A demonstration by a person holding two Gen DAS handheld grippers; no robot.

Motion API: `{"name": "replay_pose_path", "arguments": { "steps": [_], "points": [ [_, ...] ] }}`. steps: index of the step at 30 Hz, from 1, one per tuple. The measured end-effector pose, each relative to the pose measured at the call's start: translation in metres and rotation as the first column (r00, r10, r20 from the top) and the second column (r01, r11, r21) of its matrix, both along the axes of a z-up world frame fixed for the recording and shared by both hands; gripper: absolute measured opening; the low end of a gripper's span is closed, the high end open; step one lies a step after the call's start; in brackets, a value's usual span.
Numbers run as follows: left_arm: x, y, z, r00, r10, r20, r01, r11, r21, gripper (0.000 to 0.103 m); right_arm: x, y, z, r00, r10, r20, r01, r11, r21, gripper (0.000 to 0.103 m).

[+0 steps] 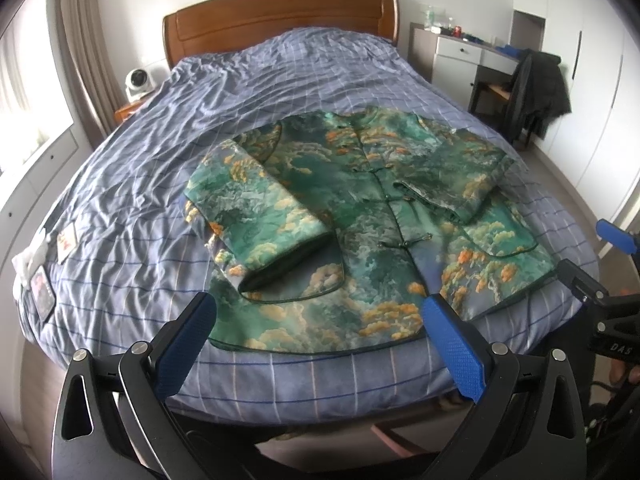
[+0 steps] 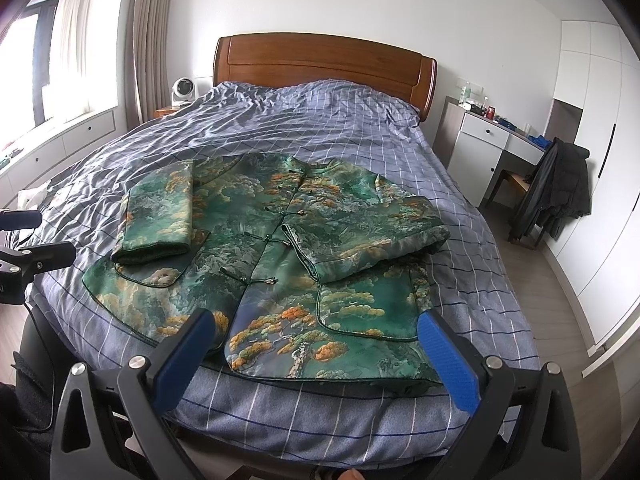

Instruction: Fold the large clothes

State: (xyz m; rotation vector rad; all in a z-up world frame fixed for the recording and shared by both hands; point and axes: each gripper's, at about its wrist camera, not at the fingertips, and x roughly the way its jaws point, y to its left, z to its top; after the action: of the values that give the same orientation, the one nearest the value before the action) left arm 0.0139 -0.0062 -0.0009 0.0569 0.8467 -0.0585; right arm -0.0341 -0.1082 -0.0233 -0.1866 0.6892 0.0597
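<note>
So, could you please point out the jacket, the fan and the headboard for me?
jacket [image 2: 256, 240], right wrist view, on the buttoned front panel.
fan [image 2: 183, 89], right wrist view, on its round white face.
headboard [image 1: 280, 12], left wrist view, on the wooden panel's middle.

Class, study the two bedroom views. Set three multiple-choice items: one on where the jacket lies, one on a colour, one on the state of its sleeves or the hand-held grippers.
1. Where does the jacket lie?
A. on the chair
B. on the bed, near its foot
C. on the floor

2. What colour are the pads of the left hand-held gripper?
A. red
B. yellow
C. blue

3. How are the jacket's sleeves?
A. both folded in over the front
B. both spread out straight
C. cut off

Answers:
1 B, it lies flat on the checked bedcover by the near edge.
2 C, both pads show blue.
3 A, the left sleeve and the right sleeve each lie over the front.
</note>
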Motion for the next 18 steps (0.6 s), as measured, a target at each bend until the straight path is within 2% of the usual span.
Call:
{"name": "replay_pose_path", "arguments": {
  "steps": [18],
  "points": [
    [-0.0004,-0.0001,-0.0004,1.000,0.000,0.000,0.000,1.000,-0.001,0.103,0.0008,0.0002,0.0005,1.000,0.000,-0.003,0.000,1.000,0.001,0.103]
  ]
}}
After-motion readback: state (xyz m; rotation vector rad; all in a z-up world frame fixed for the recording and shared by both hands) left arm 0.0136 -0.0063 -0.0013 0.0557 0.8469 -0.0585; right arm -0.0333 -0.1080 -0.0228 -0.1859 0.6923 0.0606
